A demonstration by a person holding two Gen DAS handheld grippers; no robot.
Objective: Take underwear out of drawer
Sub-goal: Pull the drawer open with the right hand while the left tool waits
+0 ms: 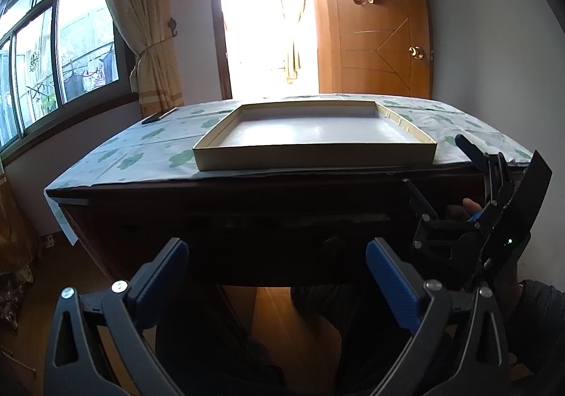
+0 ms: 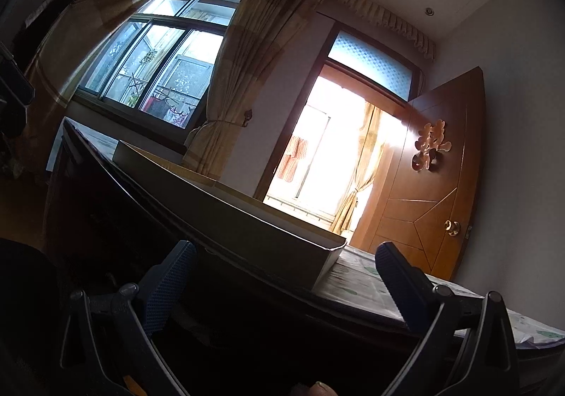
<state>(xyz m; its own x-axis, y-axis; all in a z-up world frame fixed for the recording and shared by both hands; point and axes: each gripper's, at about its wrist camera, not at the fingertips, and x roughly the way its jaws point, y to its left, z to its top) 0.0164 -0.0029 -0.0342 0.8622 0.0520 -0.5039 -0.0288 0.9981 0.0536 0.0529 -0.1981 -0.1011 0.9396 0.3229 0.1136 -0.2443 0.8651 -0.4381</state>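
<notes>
Left gripper [image 1: 277,255] and right gripper [image 2: 286,263], jaws spread, empty, poised low before dark drawer front [image 1: 282,219], apparently shut. Underwear unseen, presumably inside. Shallow cardboard tray [image 1: 314,157] waits empty on surface [image 1: 141,149], likely as drop-off.

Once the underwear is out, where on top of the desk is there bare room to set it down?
The shallow cardboard tray is empty inside. The patterned cloth lies bare between the tray's left wall and the desk edge, apart from a dark flat object at the far left corner. The narrower strip right of the tray is crowded by the right hand-held gripper.
</notes>
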